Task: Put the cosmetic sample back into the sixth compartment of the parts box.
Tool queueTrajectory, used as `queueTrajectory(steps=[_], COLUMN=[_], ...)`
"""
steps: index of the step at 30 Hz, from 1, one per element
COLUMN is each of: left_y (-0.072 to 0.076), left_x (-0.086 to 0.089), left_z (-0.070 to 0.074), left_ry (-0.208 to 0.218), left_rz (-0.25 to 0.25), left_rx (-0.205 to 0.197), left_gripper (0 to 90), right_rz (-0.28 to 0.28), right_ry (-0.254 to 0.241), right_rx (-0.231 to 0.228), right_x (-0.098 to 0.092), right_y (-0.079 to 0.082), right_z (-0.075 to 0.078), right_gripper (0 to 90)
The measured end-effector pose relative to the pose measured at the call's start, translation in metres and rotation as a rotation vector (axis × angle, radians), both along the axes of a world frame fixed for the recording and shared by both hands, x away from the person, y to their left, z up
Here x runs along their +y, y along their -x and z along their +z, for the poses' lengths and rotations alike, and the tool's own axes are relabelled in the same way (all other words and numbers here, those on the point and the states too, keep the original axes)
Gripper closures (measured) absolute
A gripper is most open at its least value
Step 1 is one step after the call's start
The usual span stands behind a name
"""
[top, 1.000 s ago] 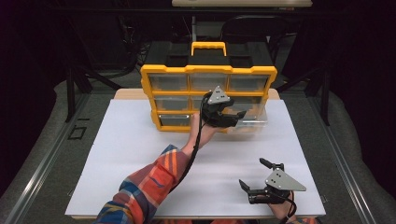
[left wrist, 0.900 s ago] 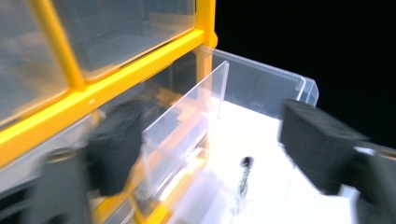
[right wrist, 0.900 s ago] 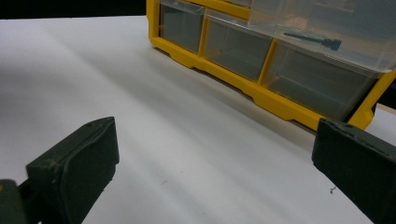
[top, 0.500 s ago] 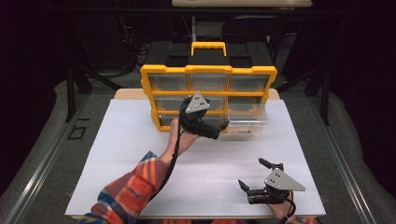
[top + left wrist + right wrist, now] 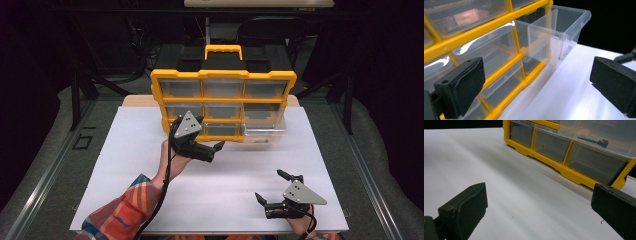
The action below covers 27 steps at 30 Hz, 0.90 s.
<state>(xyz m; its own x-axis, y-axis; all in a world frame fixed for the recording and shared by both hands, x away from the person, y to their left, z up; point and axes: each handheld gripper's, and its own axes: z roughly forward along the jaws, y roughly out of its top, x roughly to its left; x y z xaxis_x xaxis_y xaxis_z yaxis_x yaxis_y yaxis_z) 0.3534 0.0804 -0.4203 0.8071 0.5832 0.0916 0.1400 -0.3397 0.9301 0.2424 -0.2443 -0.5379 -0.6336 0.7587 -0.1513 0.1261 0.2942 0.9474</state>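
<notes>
Since a second ago, the left tool (image 5: 216, 149) has drawn back from the pulled-out clear drawer (image 5: 264, 131) toward the left and nearer the person, and now hangs just in front of the bottom row of the yellow drawer cabinet (image 5: 223, 75). Its jaws are spread wide with nothing between them, and they point to the right along the cabinet's front. A hand (image 5: 172, 152) in a plaid sleeve (image 5: 122, 212) carries it, and a black cable (image 5: 162, 190) trails down along the forearm.

Seen from the left tool's own camera, the drawer (image 5: 559, 32) juts out of the cabinet's yellow frame (image 5: 499, 72), open at the top, with clear walls and nothing visible inside from this angle. It stands apart from both jaws.

From above, the right tool (image 5: 274, 190) sits low over the white surface (image 5: 125, 150) near its front right corner, well apart from the cabinet, in the same place as before. Its jaws are also spread and hold nothing.

From the right tool's camera, the cabinet (image 5: 574, 173) lies ahead across bare white surface, and a dark screw (image 5: 592, 141) lies in the drawer (image 5: 599, 135) that sticks out at upper right. The other drawers are pushed in.
</notes>
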Motion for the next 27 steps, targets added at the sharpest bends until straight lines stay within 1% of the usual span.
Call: queueTrajectory(steps=[5,14,18,21,27], left_y=[0.009,0.021,0.024,0.03,0.041], left_x=[0.015,0.04,0.053,0.065,0.086], left_z=[-0.005,-0.019,-0.028,-0.036,-0.05], left_ry=[0.007,-0.008,-0.015,-0.016,-0.006], left_rz=[0.018,0.054,0.08,0.106,0.152], left_rx=[-0.002,0.015,0.025,0.035,0.048], left_gripper=[0.0,0.0,0.0,0.1,0.0], right_rz=[0.002,0.003,0.004,0.003,0.002], right_ry=[-0.001,-0.002,-0.001,-0.002,0.002], right_rx=[0.001,0.0,0.001,0.0,0.002], right_x=[0.0,0.0,0.0,0.0,0.001], right_y=[0.0,0.0,0.0,0.0,0.0], right_z=[0.0,0.0,0.0,0.0,0.0], right_gripper=[0.1,0.1,0.1,0.1,0.1])
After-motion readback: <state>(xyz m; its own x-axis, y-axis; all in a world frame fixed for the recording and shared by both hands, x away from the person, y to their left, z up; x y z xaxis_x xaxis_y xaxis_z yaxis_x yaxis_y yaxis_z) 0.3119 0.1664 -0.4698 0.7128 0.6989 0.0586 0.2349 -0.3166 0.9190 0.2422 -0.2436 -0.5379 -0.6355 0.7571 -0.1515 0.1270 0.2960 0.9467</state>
